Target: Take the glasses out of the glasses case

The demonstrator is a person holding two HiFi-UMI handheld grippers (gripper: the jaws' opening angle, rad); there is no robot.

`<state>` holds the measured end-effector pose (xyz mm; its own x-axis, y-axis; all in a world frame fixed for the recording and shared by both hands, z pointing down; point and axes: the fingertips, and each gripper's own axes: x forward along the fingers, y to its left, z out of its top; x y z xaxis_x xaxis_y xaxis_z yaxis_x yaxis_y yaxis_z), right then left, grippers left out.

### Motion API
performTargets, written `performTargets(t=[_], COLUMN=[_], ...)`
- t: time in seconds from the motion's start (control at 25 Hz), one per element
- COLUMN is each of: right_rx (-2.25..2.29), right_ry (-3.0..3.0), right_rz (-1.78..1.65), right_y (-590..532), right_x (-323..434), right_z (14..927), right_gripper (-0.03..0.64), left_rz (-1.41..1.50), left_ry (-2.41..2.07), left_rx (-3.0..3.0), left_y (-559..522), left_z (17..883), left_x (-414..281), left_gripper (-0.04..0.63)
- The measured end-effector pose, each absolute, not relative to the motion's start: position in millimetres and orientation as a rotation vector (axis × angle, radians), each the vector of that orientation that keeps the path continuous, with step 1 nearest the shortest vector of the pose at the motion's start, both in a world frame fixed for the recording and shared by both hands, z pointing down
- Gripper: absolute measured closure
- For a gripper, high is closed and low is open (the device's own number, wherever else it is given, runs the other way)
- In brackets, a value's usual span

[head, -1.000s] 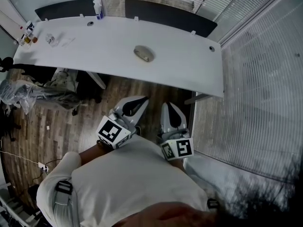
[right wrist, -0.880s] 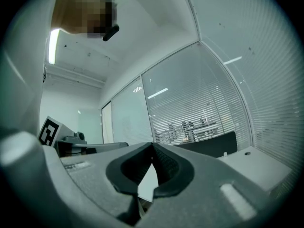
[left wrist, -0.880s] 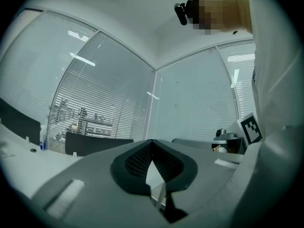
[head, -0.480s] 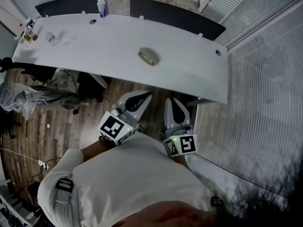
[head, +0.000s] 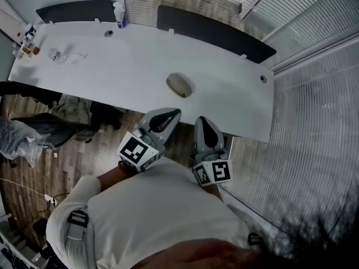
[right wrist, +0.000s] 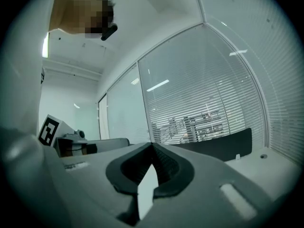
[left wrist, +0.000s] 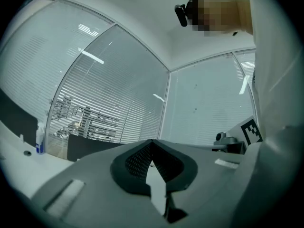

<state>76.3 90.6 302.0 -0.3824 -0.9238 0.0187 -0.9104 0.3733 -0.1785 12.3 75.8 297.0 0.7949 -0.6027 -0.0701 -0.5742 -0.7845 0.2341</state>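
**Desk:** Start at the claws. What do we see?

**Field:** We see both pressed shut on nothing. The left gripper point(head: 170, 116) and the right gripper point(head: 203, 123) each show their jaws meeting, with only window blinds point(right wrist: 209, 103) beyond them. We read that as sensible, since there is nothing to carry yet and closed jaws travel tidily.

**Desk:** And how are the hands held?

**Field:** They are level and side by side, drawn in close to the person's white top point(head: 157, 217). The tips hang over the wooden floor point(head: 73, 156), just short of the worktop's point(head: 140, 60) near edge. The left gripper angles a little to the right, toward the target, and the right one points straight ahead. We judge this a stand-off pose, with the reach not yet begun.

**Desk:** Where is the task's thing?

**Field:** The glasses case point(head: 178, 85) lies alone on the worktop, a little right of its middle and nearer the near edge than the far one. It is well apart from both claws. It looks closed to us, though it is too small in the head view to be sure, and no glasses show.

**Desk:** Why there?

**Field:** We think it is for access. The small bottles point(head: 25, 41) crowd the far left corner and a pump bottle point(head: 119, 14) stands at the far edge. That leaves open worktop all round the case. Both claws can come at it from the near edge, one to steady it and one to lift the lid.
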Motion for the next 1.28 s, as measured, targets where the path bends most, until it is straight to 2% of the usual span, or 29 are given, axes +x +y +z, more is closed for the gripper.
performTargets(t=[0.44,1.28], right_rx=[-1.741,-1.728], right_ry=[2.509,2.508], right_rz=[-0.225,-0.277], right_y=[5.2,-23.8], right_x=[73.7,112.4], right_z=[304.6,306.2], right_gripper=[0.618,0.618], left_rz=[-0.211,-0.183], left_ry=[-0.898,-0.947], left_rx=[2.775,2.726], left_y=[-9.1,-38.1], left_z=[298.7,301.6], left_x=[5.2,40.6], left_gripper=[0.592,0.593])
